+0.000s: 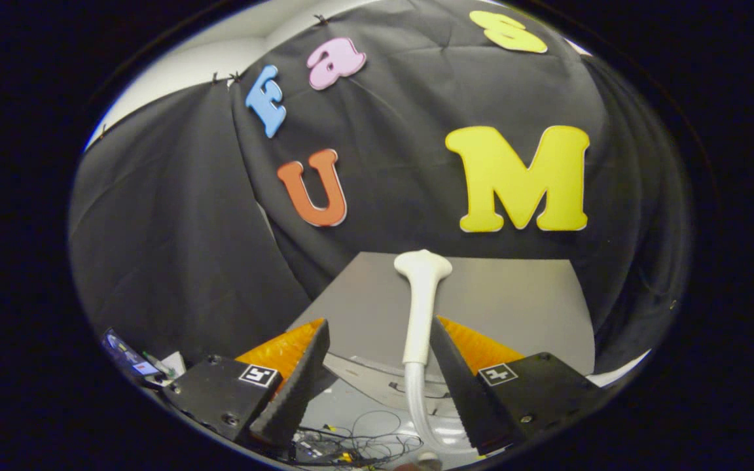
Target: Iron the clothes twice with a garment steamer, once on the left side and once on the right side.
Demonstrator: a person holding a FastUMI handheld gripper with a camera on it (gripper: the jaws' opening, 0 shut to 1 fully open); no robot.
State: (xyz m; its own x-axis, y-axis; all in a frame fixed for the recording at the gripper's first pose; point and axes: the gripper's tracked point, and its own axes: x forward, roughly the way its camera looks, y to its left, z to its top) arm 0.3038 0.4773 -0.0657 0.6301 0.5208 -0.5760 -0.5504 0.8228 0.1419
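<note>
Your gripper (377,379) has its fingers spread well apart, and the garment steamer (421,307) stands in the gap between them, close against the inner face of the right finger (462,386) but with the left finger (298,386) clear of it, so nothing is clamped yet. The steamer is a slim, pale wand: a smooth straight handle that flares into a small rounded head at the top, with a ribbed flexible hose (416,405) trailing from its lower end toward a tangle of cables below. It rises in front of a flat grey surface (521,307); no garment can be made out from here. Judge the wand as light, rigid plastic, and rather slick, so it may twist or slide under a loose grip. The hose is soft and will tug sideways as you swing the head. Take hold on the straight handle, just above where the hose joins, squarely across its width. Close firmly enough that the head cannot rotate while you sweep each side.
</note>
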